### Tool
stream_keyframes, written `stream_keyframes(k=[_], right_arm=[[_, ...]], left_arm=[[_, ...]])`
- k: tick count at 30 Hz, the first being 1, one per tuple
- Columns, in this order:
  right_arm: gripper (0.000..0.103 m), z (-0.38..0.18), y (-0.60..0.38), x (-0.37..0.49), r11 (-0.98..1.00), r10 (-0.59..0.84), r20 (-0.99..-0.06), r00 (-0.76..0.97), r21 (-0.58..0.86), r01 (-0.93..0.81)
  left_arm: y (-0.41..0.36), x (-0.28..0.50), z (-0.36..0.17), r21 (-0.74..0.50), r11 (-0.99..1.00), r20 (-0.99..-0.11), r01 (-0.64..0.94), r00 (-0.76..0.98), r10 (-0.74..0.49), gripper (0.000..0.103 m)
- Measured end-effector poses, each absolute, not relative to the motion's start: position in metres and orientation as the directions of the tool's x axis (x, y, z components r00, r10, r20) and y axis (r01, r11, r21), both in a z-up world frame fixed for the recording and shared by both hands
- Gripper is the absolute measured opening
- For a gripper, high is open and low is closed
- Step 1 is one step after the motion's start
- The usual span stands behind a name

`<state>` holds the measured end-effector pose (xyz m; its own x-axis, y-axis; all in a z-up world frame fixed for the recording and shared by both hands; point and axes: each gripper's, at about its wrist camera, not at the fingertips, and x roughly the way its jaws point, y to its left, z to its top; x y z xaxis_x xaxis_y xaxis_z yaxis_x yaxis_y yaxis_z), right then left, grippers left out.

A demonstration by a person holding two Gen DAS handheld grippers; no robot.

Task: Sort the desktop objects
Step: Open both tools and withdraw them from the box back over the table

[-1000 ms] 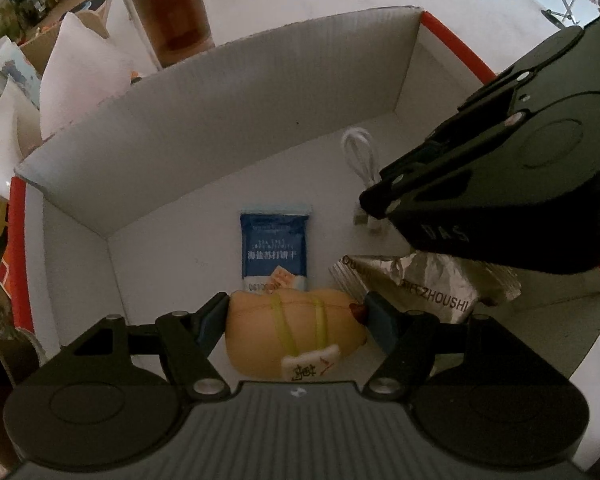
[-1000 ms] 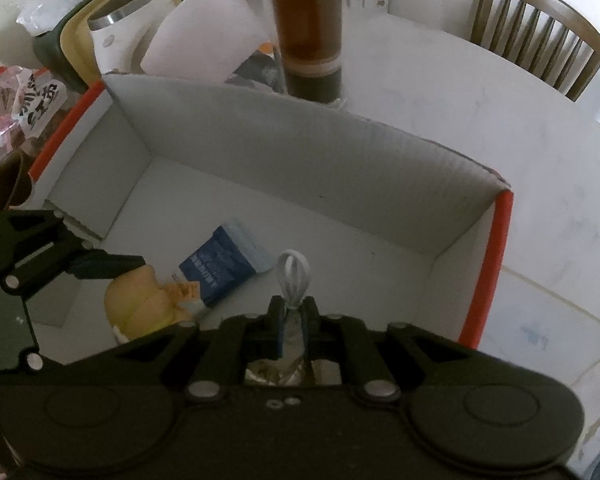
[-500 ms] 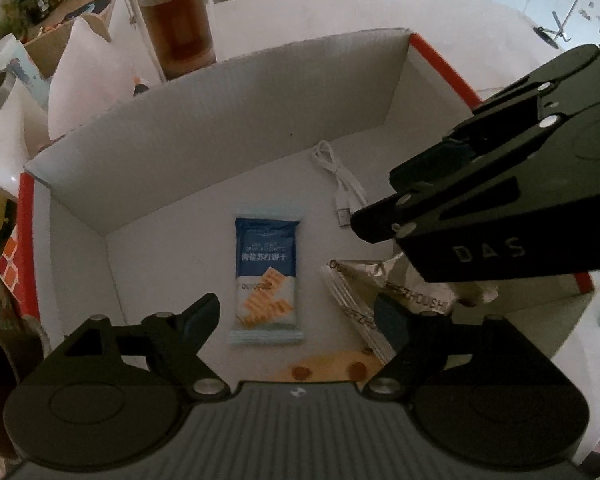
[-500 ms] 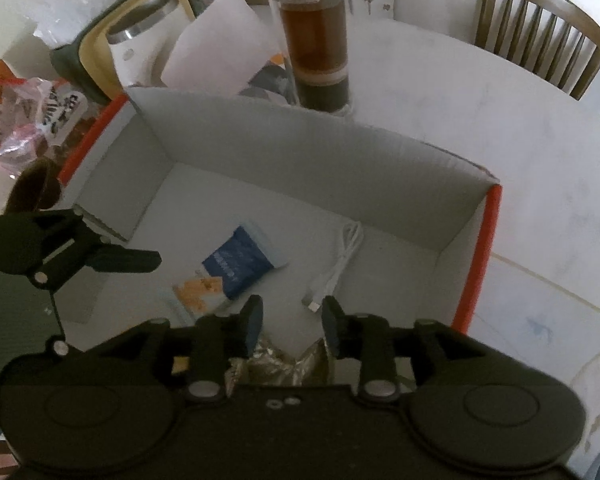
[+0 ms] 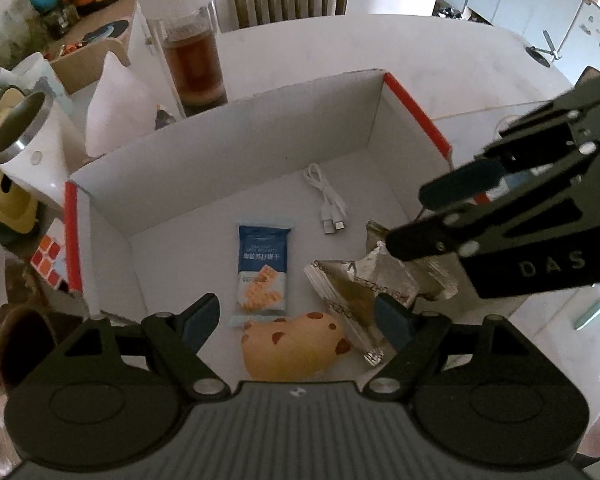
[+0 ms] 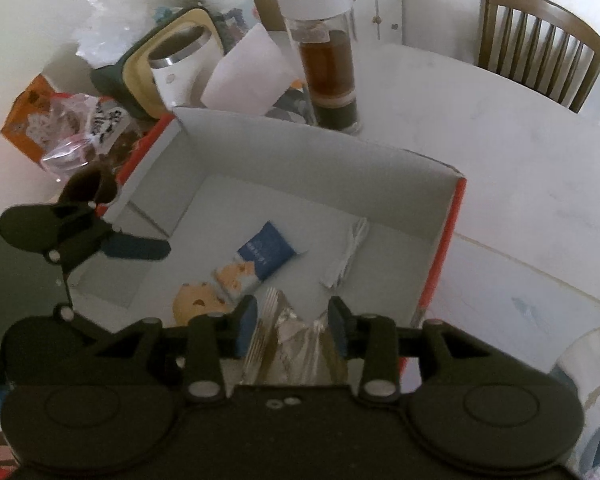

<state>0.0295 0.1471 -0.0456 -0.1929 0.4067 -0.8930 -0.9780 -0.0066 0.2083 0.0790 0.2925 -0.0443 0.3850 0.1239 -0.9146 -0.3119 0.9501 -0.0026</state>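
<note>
The cardboard box [image 5: 228, 148] holds all sorted items. Soft bread toy [image 5: 296, 344] at the near edge: squeeze mid-body. Crinkly foil packet [image 5: 360, 284] beside it: grip a sealed edge. Left gripper [image 5: 296, 320] wide open, empty. Right gripper [image 6: 292, 320] opening, nothing held.

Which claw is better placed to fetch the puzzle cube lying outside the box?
Left. The puzzle cube lies beside the box wall on the left claw's side; the right claw, opening empty, hangs over the opposite side.
</note>
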Motion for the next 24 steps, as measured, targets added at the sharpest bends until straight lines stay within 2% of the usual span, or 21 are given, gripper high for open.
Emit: stream_keyframes(k=[20,23,24], right_arm=[[0.046,-0.007,0.078,0.032,-0.040,0.432,-0.870,-0.237,0.244,-0.969],[0.055,-0.002,0.067,0.033,-0.040,0.442,-0.864,-0.240,0.248,-0.968],[0.061,0.000,0.063,0.034,-0.039,0.449,-0.861,-0.240,0.249,-0.968]], left_arm=[[0.261,0.051,-0.004,-0.013,0.946,-0.887,-0.323,0.441,0.138,0.084],[0.254,0.048,0.001,-0.022,0.949,-0.883,-0.316,0.451,0.129,0.084],[0.251,0.048,0.002,-0.024,0.950,-0.883,-0.313,0.453,0.126,0.084]])
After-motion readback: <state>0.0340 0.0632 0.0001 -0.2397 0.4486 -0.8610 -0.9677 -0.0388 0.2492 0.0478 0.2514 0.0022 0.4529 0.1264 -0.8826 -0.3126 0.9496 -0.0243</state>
